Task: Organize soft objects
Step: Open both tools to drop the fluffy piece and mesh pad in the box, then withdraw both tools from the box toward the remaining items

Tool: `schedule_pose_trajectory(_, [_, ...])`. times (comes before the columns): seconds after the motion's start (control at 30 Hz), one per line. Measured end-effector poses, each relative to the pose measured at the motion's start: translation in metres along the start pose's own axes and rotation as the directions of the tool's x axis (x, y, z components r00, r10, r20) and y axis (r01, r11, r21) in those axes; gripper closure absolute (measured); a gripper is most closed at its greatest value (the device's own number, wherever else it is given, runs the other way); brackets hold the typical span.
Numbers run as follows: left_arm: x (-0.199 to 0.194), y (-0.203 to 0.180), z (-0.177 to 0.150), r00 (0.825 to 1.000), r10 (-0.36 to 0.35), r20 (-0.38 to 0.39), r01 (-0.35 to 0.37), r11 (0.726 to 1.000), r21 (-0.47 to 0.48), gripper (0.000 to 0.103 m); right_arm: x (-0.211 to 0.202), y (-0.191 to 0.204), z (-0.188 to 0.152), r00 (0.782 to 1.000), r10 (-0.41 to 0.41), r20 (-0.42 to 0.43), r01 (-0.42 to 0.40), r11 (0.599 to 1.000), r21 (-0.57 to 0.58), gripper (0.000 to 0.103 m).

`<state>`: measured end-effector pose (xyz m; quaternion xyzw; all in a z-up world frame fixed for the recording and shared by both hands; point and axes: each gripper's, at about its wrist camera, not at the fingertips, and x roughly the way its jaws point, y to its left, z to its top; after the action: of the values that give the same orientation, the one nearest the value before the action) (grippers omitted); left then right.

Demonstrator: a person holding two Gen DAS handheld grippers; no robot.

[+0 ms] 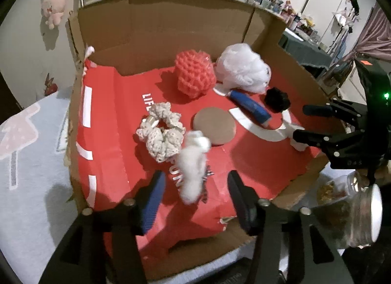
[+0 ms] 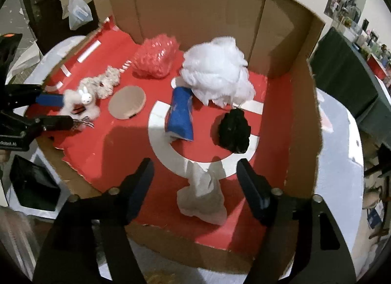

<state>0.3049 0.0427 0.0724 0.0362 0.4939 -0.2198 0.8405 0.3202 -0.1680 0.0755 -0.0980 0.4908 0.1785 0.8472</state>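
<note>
Left claw (image 1: 195, 187) spread around fluffy bunny (image 1: 194, 169), right claw (image 2: 195, 186) spread over crumpled tissue (image 2: 202, 200)

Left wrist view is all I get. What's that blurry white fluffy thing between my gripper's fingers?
Observer: In the right wrist view, the white fluffy toy has a little rabbit face with two upright ears.
Operator: Cool! What's the other gripper near?
Observer: The right gripper is open, and a crumpled white cloth lies between its fingers on the red box floor.
Operator: Is there anything outside the box that I can't see?
Observer: A see-through plastic bag hangs by a dark door, left of the brown cardboard box.
</note>
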Motion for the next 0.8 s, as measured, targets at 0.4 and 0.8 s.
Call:
schedule_pose_trajectory(0.4, [-0.062,-0.019,-0.022,0.989,-0.012,0.150,0.020,0.998,-0.052,0.017,-0.071,0.005,-0.022,0.989,-0.057,0.139,0.051,0.997,0.050,0.026])
schedule_pose_trajectory(0.8, [-0.144,-0.071,-0.080,0.899,0.078,0.432,-0.054,0.996,-0.066,0.000,-0.166,0.023,-0.086,0.927,-0.126,0.353,0.084,0.988,0.132,0.015])
